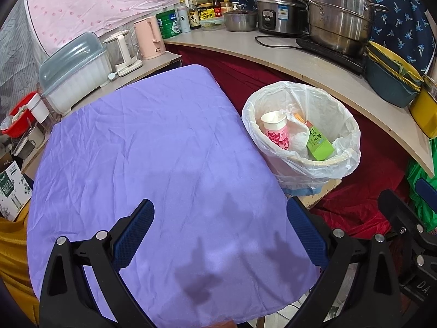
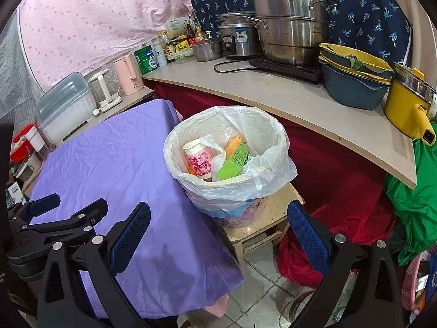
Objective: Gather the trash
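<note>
with both sets of fingers spread wide and nothing between them, the left gripper [image 1: 220, 232] hangs over the purple cloth [image 1: 153, 147] that covers the table, and the right gripper [image 2: 218, 235] hangs off the table's right edge, above the small worn stool [image 2: 262, 224] and the tiled floor. the cloth under the left gripper is bare; no loose trash shows on it in either view.

the trash is just beside the table, in the bin [image 2: 232, 180] lined with a thin white plastic bag [image 2: 275, 169], which stands on the stool. inside it a pink and white paper cup [image 2: 198, 160] stands upright on the left, a crumpled clear plastic bag [image 2: 217, 153] sits in the middle, and a green carton [image 2: 233, 162] leans tilted on the right, with something orange behind it that i cannot identify.

all of it looks light. the cup is probably thin-walled and would crush under a hard squeeze, so across the rim or upper wall is the place to pinch it. the carton seems stiffer, best taken across its narrow flat faces. the liner is soft, slippery film; gathering its loose overhang at the bin's rim would give the surest hold, and it could tear if pulled against the rim.
</note>
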The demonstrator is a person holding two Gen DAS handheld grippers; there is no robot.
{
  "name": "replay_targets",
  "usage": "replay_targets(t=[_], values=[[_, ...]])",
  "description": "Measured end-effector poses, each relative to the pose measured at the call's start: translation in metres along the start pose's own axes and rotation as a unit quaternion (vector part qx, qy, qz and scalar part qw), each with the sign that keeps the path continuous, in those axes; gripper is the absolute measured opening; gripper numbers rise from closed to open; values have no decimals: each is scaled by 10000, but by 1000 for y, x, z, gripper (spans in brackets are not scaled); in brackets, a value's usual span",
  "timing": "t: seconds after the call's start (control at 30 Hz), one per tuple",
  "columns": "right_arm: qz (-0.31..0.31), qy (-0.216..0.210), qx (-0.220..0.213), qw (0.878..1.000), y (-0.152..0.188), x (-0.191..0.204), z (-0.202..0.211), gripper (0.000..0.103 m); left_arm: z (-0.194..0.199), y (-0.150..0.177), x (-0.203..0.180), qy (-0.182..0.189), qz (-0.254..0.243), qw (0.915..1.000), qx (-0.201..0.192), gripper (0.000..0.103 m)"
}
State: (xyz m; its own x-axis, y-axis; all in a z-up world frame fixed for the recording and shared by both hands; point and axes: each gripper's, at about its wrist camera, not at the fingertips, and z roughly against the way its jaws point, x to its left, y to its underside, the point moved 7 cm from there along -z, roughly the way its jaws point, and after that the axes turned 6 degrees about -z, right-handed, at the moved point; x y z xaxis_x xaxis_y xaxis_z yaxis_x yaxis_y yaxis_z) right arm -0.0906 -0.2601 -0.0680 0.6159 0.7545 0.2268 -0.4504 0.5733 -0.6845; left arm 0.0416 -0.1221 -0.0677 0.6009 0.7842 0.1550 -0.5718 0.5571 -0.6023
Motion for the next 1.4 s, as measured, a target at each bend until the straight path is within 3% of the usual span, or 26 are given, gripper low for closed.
replay_targets(t=[1.4], values=[[-4, 79, 62, 9999, 11, -3, -8, 96, -4, 9, 9, -40, 22, 10000, 22, 93]])
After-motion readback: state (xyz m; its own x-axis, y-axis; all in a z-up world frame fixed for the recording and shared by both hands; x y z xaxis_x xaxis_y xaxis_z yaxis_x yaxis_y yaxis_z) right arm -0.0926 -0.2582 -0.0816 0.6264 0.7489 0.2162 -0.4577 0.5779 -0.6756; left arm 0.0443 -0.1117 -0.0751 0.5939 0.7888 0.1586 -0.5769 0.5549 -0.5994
